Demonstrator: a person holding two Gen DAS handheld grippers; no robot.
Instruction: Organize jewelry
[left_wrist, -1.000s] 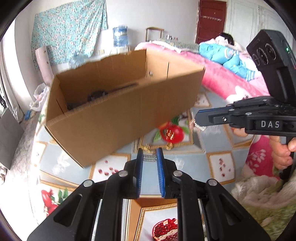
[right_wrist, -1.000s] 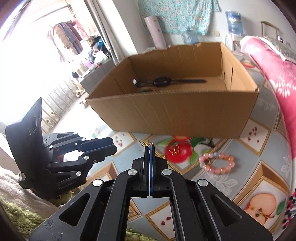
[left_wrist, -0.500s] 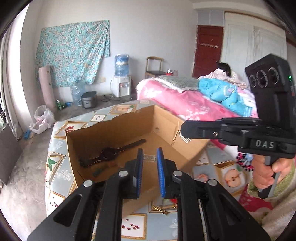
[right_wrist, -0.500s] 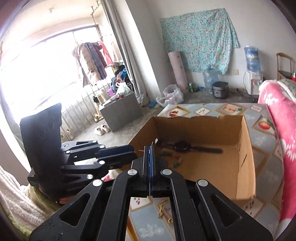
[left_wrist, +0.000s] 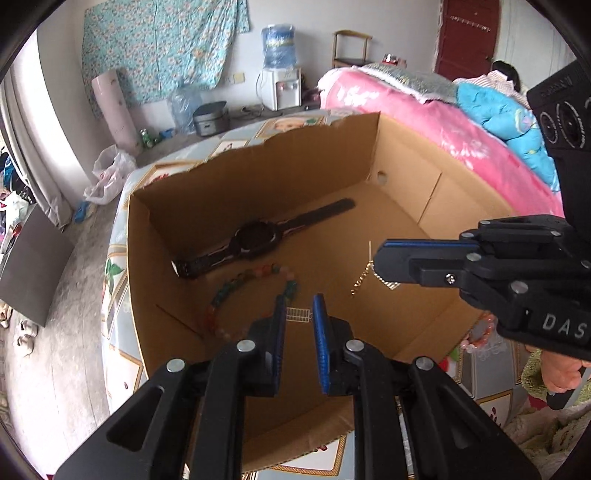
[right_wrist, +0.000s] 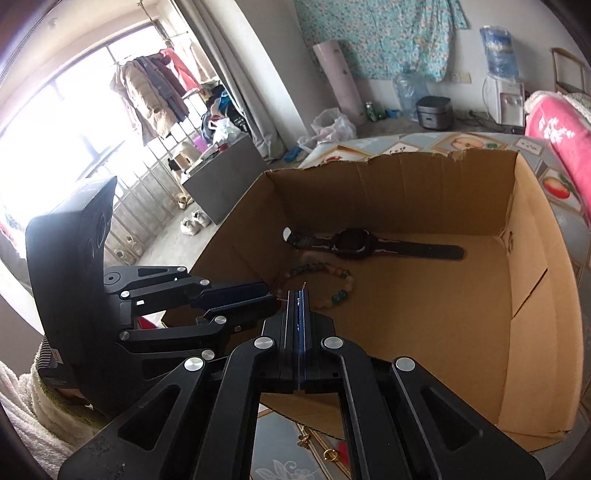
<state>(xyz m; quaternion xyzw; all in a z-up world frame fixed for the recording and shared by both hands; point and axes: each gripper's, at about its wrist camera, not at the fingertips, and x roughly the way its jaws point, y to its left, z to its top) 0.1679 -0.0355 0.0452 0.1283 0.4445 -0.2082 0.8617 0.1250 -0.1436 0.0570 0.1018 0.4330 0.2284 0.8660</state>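
Note:
An open cardboard box (left_wrist: 410, 177) (right_wrist: 532, 280) stands on the patterned table. Inside lie a black watch (left_wrist: 258, 236) (right_wrist: 354, 243) and a multicoloured bead bracelet (left_wrist: 229, 295) (right_wrist: 332, 280). My left gripper (left_wrist: 300, 314) holds a small rectangular gold earring (left_wrist: 298, 314) between its pads, over the box. My right gripper (right_wrist: 298, 295) is shut on a thin gold chain earring (left_wrist: 364, 273) that dangles over the box floor; in the left wrist view the right gripper (left_wrist: 384, 258) reaches in from the right.
A pink bead bracelet (left_wrist: 480, 332) lies on the table outside the box at right. More gold pieces (right_wrist: 328, 454) lie on the table in front of the box. A pink bed (left_wrist: 443, 122) is behind. The left gripper body (right_wrist: 110, 295) is at left.
Both grippers rose from table level in front of the box and moved forward over its open top, carrying their earrings. The box interior now fills both views.

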